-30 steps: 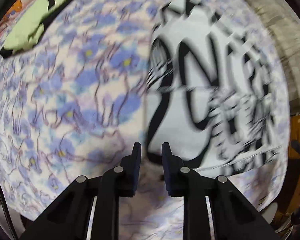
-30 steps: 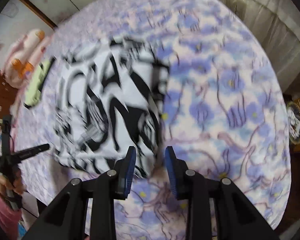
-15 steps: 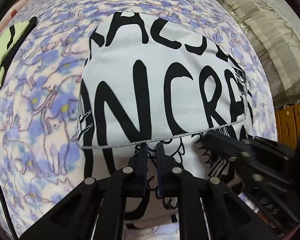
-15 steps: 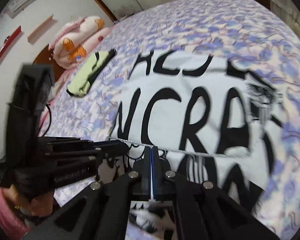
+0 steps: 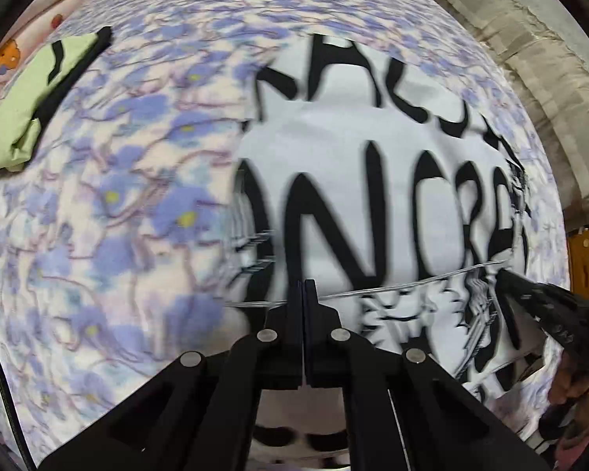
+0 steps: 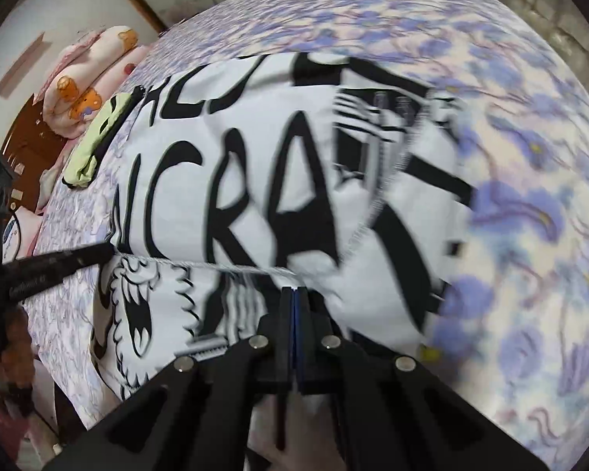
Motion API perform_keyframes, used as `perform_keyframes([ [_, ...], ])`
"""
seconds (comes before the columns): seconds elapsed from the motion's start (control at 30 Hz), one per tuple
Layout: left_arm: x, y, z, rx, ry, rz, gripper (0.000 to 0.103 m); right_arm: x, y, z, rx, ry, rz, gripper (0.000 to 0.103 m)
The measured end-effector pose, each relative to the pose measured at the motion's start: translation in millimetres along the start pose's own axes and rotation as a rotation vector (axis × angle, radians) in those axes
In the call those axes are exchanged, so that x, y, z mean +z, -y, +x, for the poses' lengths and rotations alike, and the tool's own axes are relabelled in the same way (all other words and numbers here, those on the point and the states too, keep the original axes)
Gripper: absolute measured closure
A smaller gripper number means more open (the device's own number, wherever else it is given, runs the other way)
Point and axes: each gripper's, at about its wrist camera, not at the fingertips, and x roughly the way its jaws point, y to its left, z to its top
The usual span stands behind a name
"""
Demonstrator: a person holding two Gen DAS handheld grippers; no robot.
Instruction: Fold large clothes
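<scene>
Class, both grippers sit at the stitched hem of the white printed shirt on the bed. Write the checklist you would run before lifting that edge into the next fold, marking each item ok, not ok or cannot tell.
1. Left gripper shut at the hem: ok.
2. Right gripper shut at the hem: ok.
3. Cloth really pinched in each: cannot tell, fingers hide it.
4. Shirt lies flat ahead: ok.
5. Green garment apart from the shirt: ok.
6. Bed beyond the shirt free for the fold: ok.

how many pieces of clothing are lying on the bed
2. A white shirt with black print lies spread near the bed's front edge. A folded light-green garment sits farther back to its left. Others may lie out of view.
</scene>
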Motion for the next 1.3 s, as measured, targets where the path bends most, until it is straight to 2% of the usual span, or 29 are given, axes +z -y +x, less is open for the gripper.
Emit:
perform_keyframes([
  [0.03,0.0,-7.4,-0.4,-0.002,-0.004,-0.023,0.102,-2.2,6.8,-5.3,-0.037,0.004,0.017,0.103],
  [0.1,0.1,-16.4,-0.6,0.007,-0.008,-0.039,0.102,-3.6,16.2,-13.7,-0.021,0.005,0.067,0.103],
  [0.13,0.4,-20.0,-1.3,0.033,-0.010,-0.033,0.102,-2.8,19.2,-21.0,-0.042,0.023,0.087,0.103],
  [0.23,3.3,-27.3,-9.6,0.051,-0.003,-0.046,0.102,5.3,20.3,-38.4,-0.045,0.058,0.086,0.103],
  [0.37,19.6,-24.6,-23.9,-0.005,0.043,-0.090,0.100,30.0,1.5,-49.7,0.007,0.115,0.025,0.103],
  [0.47,43.7,-8.7,-27.0,-0.048,0.077,-0.075,0.098,55.3,-23.3,-43.6,0.062,0.177,-0.022,0.103],
  [0.63,86.0,22.3,-13.9,-0.122,0.135,-0.049,0.095,93.8,-58.8,-17.8,0.152,0.288,-0.053,0.103],
  [0.73,104.0,37.1,-1.7,-0.140,0.179,-0.040,0.095,109.6,-65.5,2.2,0.204,0.343,-0.034,0.103],
  [0.87,120.1,44.7,26.3,-0.133,0.158,-0.041,0.095,121.5,-61.2,42.5,0.190,0.284,-0.015,0.103],
  [1.0,121.1,41.4,59.3,-0.122,0.122,-0.051,0.095,119.6,-50.0,74.0,0.180,0.234,0.010,0.103],
  [1.17,112.8,32.5,88.6,-0.123,0.139,-0.088,0.101,121.5,-43.7,96.5,0.124,0.171,0.030,0.103],
  [1.3,111.3,24.8,89.6,-0.155,0.150,-0.107,0.102,119.9,-41.7,96.5,0.089,0.164,0.009,0.103],
])
